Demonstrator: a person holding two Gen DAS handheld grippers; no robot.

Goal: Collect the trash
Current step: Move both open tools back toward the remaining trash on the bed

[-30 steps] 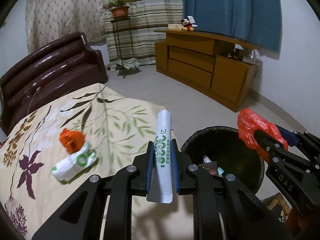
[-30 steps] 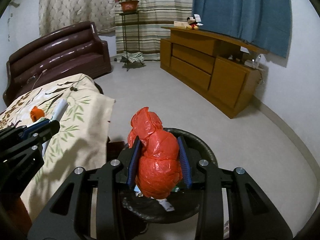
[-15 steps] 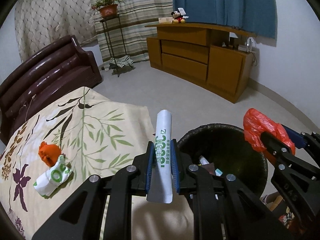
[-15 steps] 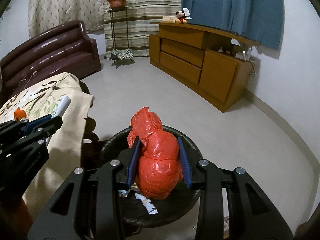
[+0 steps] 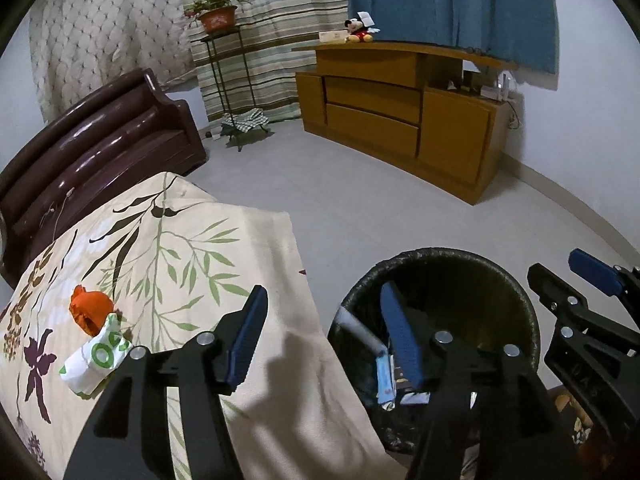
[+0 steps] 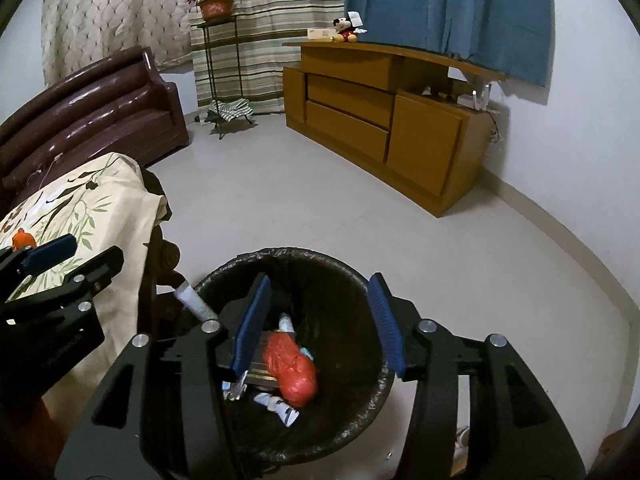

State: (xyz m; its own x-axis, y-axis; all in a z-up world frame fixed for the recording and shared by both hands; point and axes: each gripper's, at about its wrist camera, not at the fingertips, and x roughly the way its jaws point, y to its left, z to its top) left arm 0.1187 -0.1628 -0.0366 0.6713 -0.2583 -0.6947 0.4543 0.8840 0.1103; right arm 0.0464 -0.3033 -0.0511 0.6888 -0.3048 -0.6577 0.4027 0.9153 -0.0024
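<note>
**Now both tools stand open over the bin**

We hold the right tool (image 6: pixel 320 320) directly above the black bin (image 6: pixel 360 432); its jaws have just been opening and nothing sits between them. The red bag (image 6: pixel 294 376) lies below, on the bin's bottom among other scraps. Our left tool (image 5: pixel 324 332) has also just been opening, its jaws wide apart and empty, above the bin's near rim and the worktop's leaf-print cloth (image 5: pixel 180 248). The white roll (image 6: pixel 196 304) leans on the rim. An orange wad (image 5: pixel 90 308) and a green-white wrapper (image 5: pixel 96 360) lie on the cloth, left of that tool.
</note>
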